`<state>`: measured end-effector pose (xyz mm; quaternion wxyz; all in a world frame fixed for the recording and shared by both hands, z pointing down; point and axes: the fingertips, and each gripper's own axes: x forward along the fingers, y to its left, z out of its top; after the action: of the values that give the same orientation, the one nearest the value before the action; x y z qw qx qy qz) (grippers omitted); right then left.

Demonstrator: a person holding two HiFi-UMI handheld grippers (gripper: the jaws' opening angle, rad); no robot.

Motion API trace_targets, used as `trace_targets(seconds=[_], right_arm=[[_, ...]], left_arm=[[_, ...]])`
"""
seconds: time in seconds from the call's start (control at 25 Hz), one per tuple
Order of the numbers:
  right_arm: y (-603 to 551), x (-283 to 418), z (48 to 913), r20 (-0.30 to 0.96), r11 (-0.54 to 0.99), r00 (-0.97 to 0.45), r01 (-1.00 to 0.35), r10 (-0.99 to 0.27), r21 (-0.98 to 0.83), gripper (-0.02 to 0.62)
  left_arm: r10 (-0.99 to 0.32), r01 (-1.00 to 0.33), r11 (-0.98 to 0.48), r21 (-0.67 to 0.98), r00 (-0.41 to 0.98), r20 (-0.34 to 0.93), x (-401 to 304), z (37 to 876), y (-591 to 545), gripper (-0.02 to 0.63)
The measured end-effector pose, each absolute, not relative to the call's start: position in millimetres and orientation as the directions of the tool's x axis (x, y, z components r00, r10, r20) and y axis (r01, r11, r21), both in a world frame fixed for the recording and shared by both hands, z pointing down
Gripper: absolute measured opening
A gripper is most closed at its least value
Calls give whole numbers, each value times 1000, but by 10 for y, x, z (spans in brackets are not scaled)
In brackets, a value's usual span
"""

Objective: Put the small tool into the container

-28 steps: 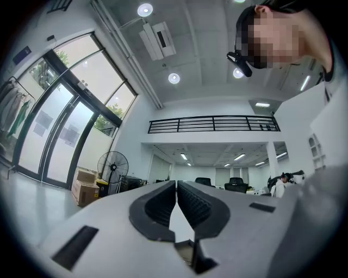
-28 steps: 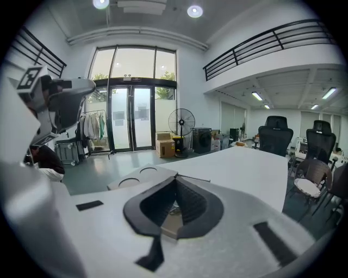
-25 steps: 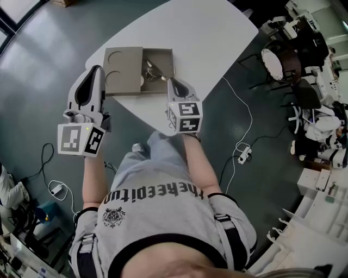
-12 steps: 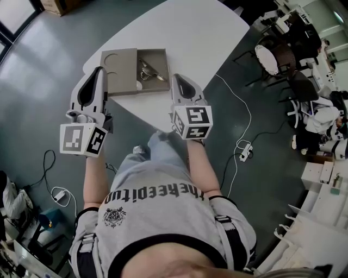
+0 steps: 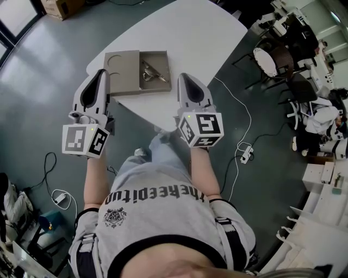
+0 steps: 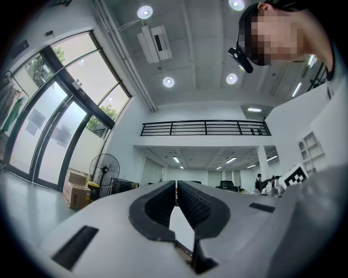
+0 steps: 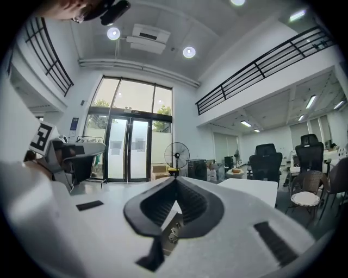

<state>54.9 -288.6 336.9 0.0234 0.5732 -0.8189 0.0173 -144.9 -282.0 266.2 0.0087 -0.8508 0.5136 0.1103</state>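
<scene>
Jaws on both sides meet empty; small tool point(image 5: 153, 73) lies diagonally inside container point(image 5: 160, 59).

shirt point(image 5: 157, 196): upside-down print, roughly "theeepitun"

From my end I count one counter point(image 5: 185, 32), with one container point(image 5: 124, 81) on it and one small tool point(image 5: 152, 73) inside. There are two claws, the left claw point(image 5: 101, 72) and the right claw point(image 5: 184, 76). On the floor the head view gives me one cardboard box point(image 5: 57, 6) and two power strips point(image 5: 243, 153) point(image 5: 60, 198). I also see one standing fan point(image 7: 176, 154)
</scene>
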Motion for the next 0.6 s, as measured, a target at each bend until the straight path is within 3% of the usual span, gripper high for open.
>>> trace_targets(seconds=[0.6], right_arm=[[-2627,428,3094,-7,314,-314,-949,-949,29,-5]], left_arm=[[-859,-863,-494,111,464,-214,-1610,2632,-2688,12]])
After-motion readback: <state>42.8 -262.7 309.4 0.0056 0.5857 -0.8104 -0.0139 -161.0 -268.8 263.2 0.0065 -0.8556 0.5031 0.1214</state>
